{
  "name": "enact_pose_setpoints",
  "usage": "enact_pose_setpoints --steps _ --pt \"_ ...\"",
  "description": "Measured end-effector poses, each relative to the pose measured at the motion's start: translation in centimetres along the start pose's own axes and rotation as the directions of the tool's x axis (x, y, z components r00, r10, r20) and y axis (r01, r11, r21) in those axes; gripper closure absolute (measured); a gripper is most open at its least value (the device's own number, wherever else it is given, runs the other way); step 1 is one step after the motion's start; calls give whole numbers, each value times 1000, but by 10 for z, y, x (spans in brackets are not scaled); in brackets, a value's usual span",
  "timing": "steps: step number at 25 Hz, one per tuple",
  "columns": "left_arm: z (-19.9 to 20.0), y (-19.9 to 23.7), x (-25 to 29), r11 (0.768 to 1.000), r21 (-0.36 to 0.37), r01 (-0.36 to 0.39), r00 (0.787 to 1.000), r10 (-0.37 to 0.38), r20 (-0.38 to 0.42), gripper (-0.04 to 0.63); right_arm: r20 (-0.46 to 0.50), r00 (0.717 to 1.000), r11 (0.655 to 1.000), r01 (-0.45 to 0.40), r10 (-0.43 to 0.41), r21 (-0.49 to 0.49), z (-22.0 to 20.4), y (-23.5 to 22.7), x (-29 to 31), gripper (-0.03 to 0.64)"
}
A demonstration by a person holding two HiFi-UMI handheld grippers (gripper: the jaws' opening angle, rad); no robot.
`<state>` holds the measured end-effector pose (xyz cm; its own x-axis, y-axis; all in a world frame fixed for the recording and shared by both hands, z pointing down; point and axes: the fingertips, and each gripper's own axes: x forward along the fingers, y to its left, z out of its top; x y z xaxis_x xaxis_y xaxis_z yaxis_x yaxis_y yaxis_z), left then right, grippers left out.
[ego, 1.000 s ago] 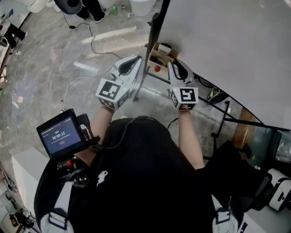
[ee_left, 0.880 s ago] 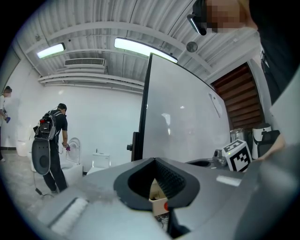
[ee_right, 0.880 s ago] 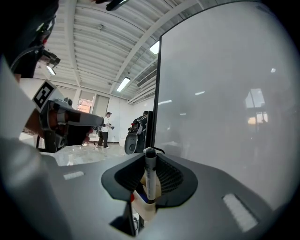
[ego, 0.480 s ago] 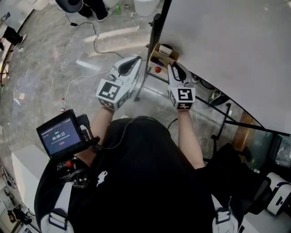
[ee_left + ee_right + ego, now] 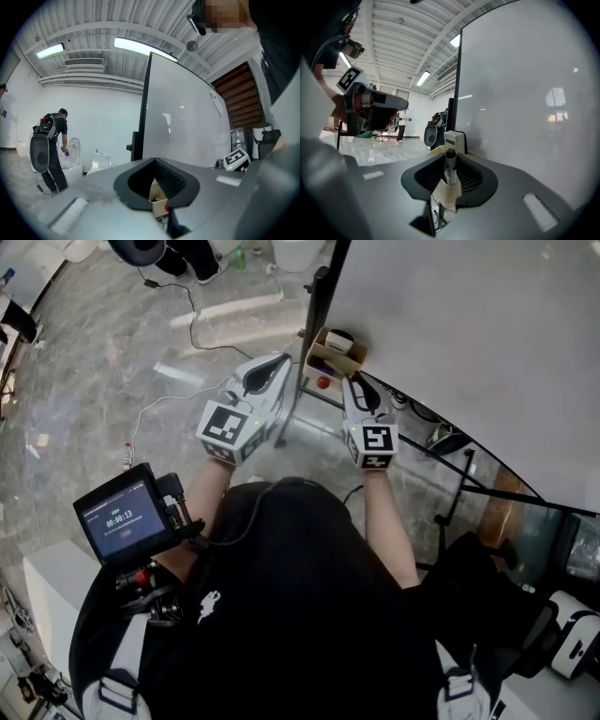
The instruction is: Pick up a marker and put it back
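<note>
**Marker going back into its box**
The right claw (image 5: 357, 388) pinches the marker (image 5: 450, 165) upright in the cardboard box (image 5: 349, 354) at its 12 o'clock, and its jaws have just begun easing apart. The left claw (image 5: 274, 367), at 9 o'clock, is pressed together and empty. The next move is probably to spread fully and back out without tipping the marker.

A slim white marker with a black cap (image 5: 450, 164) stands upright between the jaws of the right gripper (image 5: 357, 382), which have just been opening. Its cap points up, and its lower end is hidden behind a tan cardboard flap (image 5: 449, 191).
</note>
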<state>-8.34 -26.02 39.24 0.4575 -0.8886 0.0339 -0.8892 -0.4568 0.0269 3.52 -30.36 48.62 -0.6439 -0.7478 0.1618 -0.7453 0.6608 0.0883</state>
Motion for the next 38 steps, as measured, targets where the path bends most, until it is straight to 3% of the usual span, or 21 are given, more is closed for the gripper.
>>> enact_pose_setpoints --steps 16,28,34,38 --pt "-8 -9 -2 999 6 50 999 -50 1 591 9 1000 1000 2 -2 4 3 9 -14 495" --pt "-13 -25 0 993 13 114 993 -114 1 591 118 993 1000 22 -20 -18 56 13 -55 486" --pt "-12 -34 0 989 15 148 989 -148 3 591 223 974 998 36 -46 47 92 10 -81 599" --pt "-11 -40 -2 986 18 164 986 -165 5 591 247 968 997 31 -47 67 103 14 -92 608"
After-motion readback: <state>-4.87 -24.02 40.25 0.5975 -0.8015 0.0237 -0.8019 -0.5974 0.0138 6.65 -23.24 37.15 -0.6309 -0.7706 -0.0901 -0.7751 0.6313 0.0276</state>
